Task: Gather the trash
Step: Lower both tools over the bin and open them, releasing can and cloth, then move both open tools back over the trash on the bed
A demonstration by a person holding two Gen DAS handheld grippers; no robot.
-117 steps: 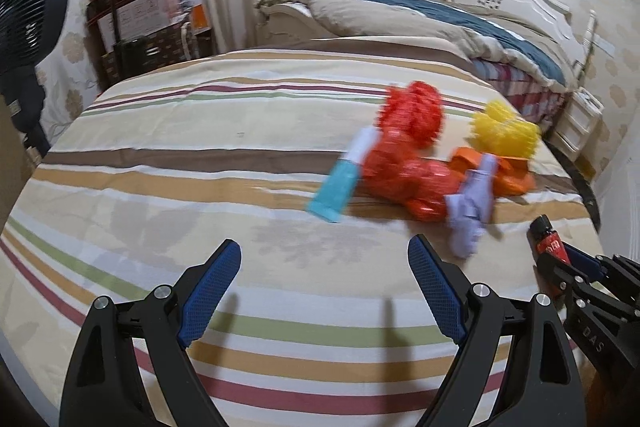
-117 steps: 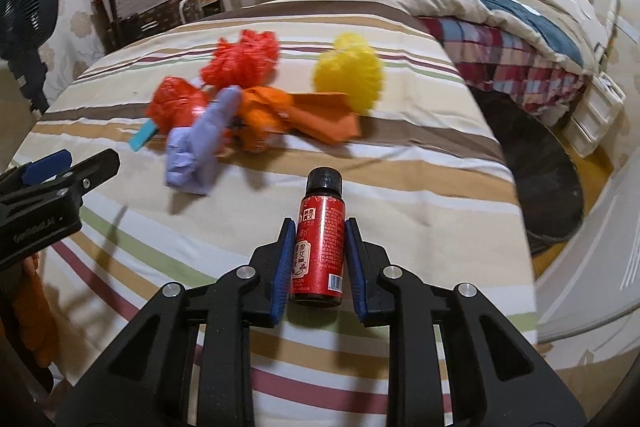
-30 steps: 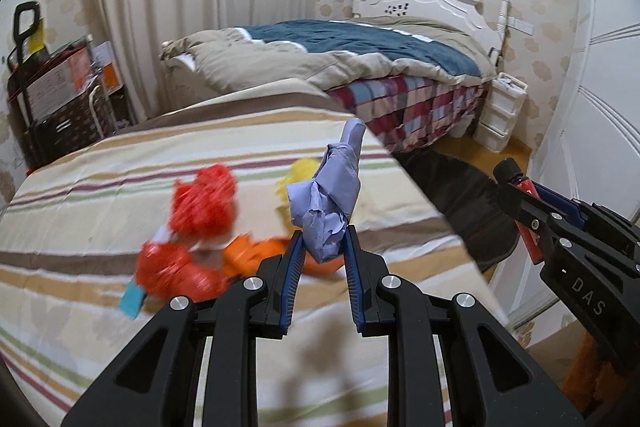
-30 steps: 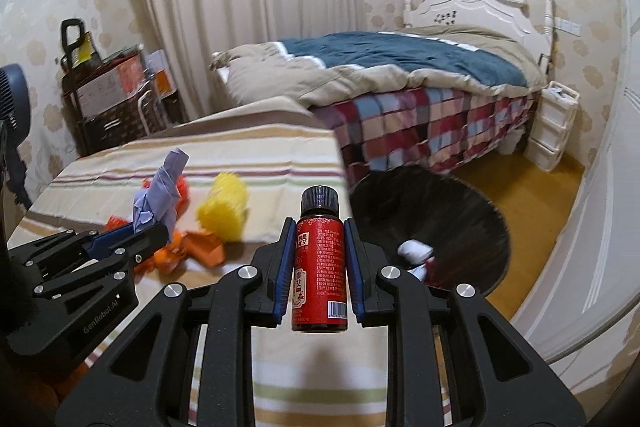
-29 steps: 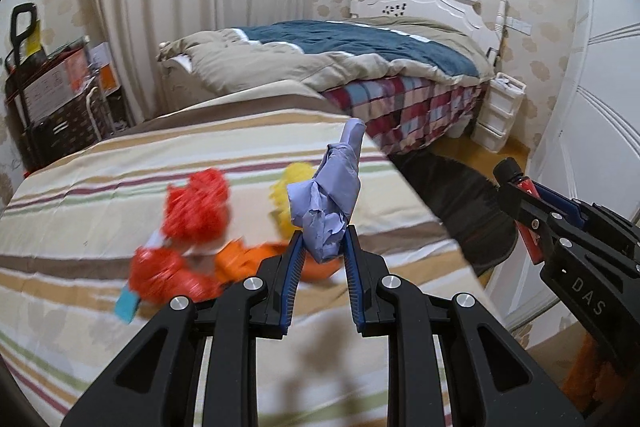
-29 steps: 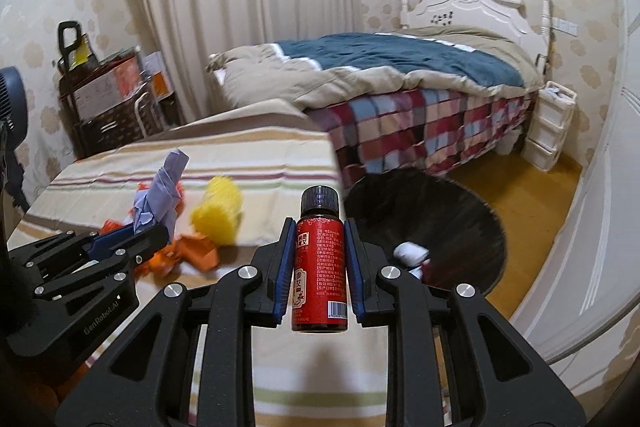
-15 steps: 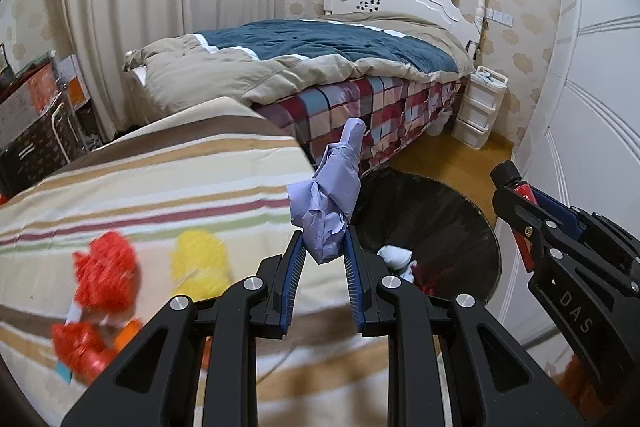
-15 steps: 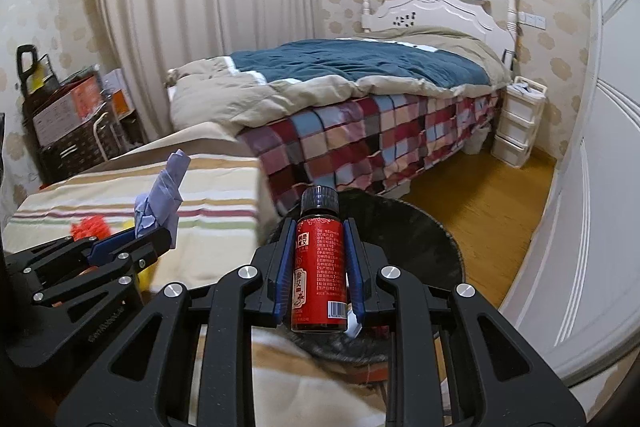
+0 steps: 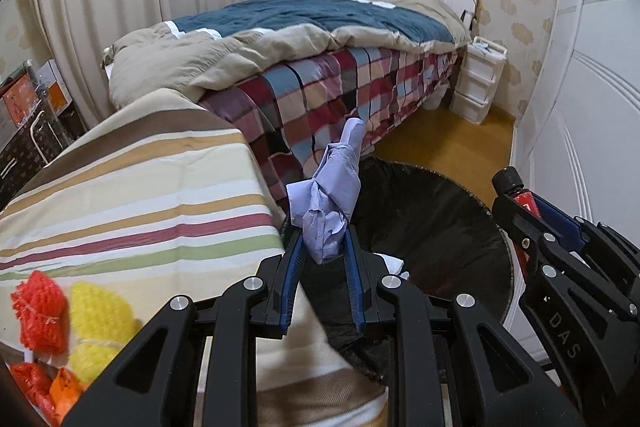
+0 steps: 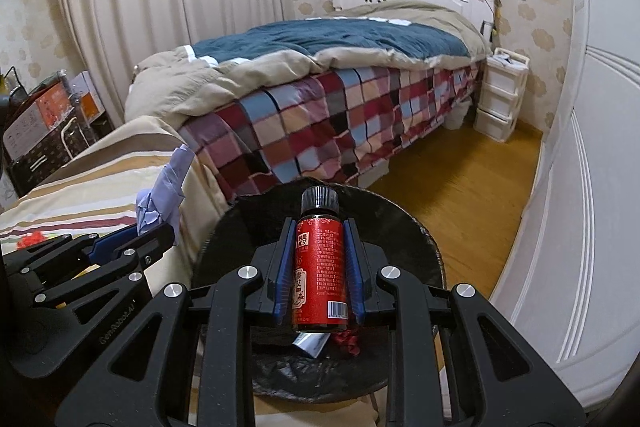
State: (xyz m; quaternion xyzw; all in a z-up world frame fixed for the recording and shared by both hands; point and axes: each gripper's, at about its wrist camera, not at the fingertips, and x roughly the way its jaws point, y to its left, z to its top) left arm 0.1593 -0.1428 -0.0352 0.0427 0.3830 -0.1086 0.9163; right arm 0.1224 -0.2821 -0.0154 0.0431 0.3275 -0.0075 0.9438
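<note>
Above black-lined bin: red bottle clamped between right fingers.

Both grippers have swung from over the striped bed to the bin. The bottle now hangs above its opening; the glove stands at its near rim.

— What lies on the striped bedcover?
— A red mesh ball, a yellow one beside it, and orange scraps at the lower edge.
— And the wooden floor?
— A black-lined bin stands on it, close against the cover's edge, near the plaid bed.
</note>
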